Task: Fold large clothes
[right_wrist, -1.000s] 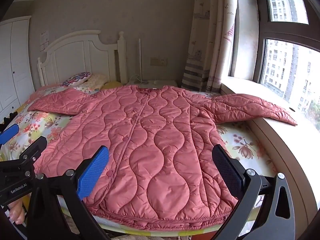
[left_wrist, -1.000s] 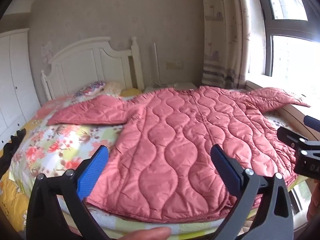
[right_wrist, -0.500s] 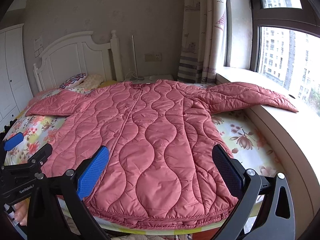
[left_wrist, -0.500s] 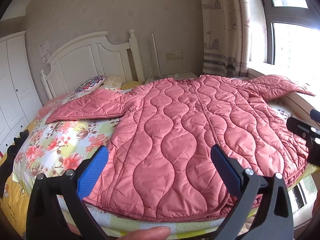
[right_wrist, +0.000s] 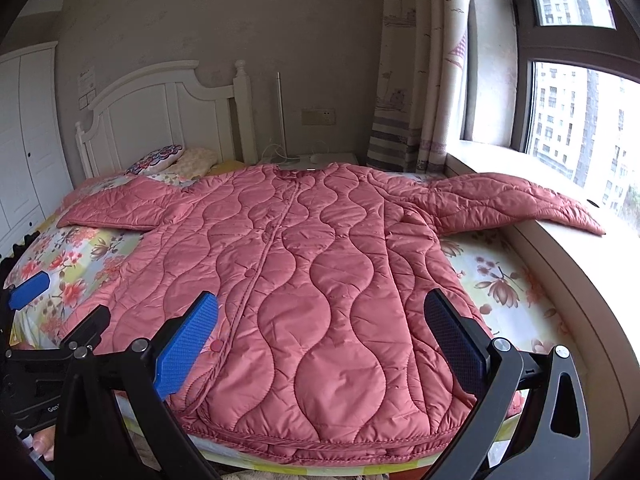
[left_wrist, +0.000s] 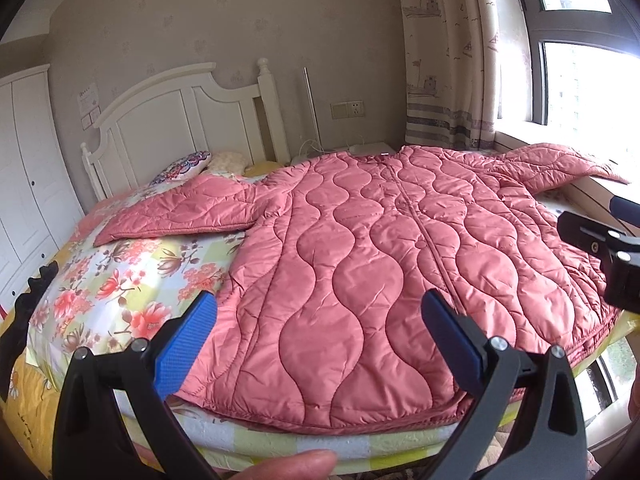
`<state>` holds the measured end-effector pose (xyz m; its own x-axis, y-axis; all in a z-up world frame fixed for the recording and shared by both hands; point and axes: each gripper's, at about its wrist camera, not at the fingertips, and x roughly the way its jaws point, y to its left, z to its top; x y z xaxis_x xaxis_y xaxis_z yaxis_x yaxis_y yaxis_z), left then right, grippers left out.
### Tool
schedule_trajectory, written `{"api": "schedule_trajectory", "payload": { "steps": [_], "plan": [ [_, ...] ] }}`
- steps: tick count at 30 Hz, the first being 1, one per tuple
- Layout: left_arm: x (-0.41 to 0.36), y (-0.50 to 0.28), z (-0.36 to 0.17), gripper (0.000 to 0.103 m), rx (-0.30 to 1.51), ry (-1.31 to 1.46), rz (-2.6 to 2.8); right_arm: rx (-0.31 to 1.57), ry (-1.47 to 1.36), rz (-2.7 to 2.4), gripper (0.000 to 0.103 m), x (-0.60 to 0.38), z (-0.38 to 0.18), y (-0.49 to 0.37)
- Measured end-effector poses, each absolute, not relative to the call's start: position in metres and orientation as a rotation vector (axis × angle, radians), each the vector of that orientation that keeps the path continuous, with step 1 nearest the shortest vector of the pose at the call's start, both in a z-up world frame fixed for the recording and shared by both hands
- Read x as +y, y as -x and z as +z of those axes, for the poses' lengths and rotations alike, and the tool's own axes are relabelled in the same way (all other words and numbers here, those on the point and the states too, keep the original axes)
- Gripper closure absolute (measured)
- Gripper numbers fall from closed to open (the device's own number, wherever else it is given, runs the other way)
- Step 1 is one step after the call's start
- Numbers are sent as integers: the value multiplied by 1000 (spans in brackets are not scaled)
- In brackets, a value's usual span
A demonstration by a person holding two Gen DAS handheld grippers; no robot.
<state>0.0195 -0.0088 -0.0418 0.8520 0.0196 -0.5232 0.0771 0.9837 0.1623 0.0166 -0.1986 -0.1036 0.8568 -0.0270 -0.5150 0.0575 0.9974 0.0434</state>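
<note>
Pink quilted coat (left_wrist: 360, 264) spread flat on the floral bedsheet (left_wrist: 120, 276), both grippers spread wide above its hem.

The left gripper (left_wrist: 320, 340) and right gripper (right_wrist: 322, 340) hold nothing, jaws released. Only the right wrist view shows the coat's sleeve (right_wrist: 516, 204) lying fully across the windowsill (right_wrist: 580, 264); the left wrist view alone shows a fingertip (left_wrist: 296, 465) at the bottom edge.

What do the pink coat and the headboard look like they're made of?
Pink coat: seems a padded, slightly glossy synthetic shell, maybe nylon or polyester; wavy quilt stitching, puffy panels and soft sheen suggest it. Headboard: looks like white-painted wood, with smooth panels and a turned post, though the core material is unclear.
</note>
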Motion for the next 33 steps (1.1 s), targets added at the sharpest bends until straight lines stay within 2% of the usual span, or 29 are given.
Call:
{"api": "schedule_trajectory", "payload": {
  "steps": [33],
  "plan": [
    [-8,-15,-32,2,526,-139,-35,538,-30,-26,4,-191,-101,-9]
  ]
}}
